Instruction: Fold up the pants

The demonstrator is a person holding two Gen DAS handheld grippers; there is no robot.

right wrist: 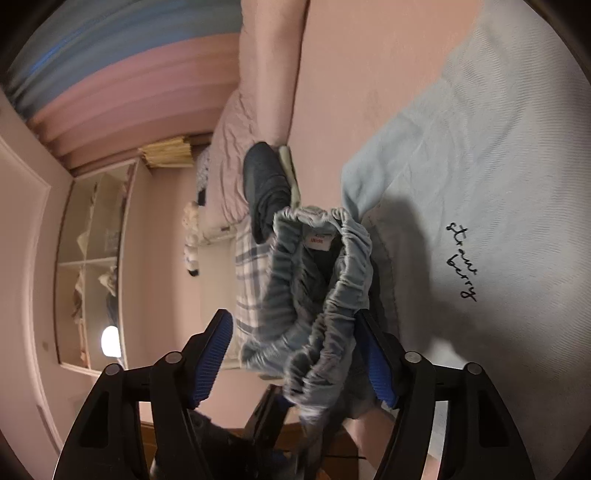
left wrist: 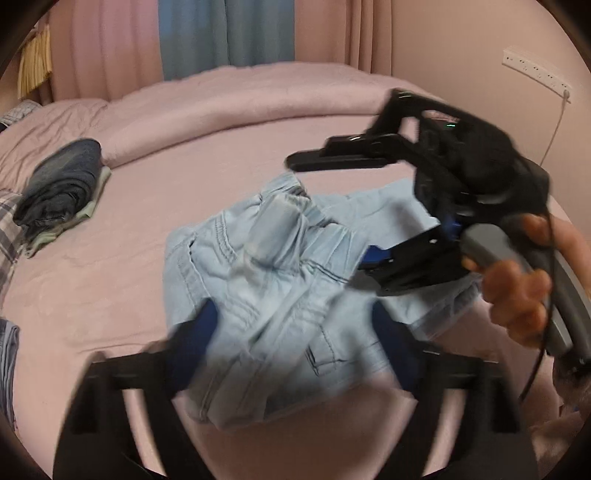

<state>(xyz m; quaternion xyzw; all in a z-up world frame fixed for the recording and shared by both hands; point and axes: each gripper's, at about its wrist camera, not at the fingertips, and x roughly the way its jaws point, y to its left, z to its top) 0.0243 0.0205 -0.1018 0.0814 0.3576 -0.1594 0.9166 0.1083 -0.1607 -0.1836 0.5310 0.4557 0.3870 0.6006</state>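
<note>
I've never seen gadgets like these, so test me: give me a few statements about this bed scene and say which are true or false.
1. The light blue pants lie between the left gripper's spread fingers. True.
2. The right gripper is clamped shut on the waistband. False: its jaws stand apart, with the elastic waistband loose between them.
3. A pile of folded dark clothes sits further off on the pink bedspread. True.
4. The curtains are all green. False: they are pink and blue.
5. A bare hand holds the right gripper's handle. True.
</note>
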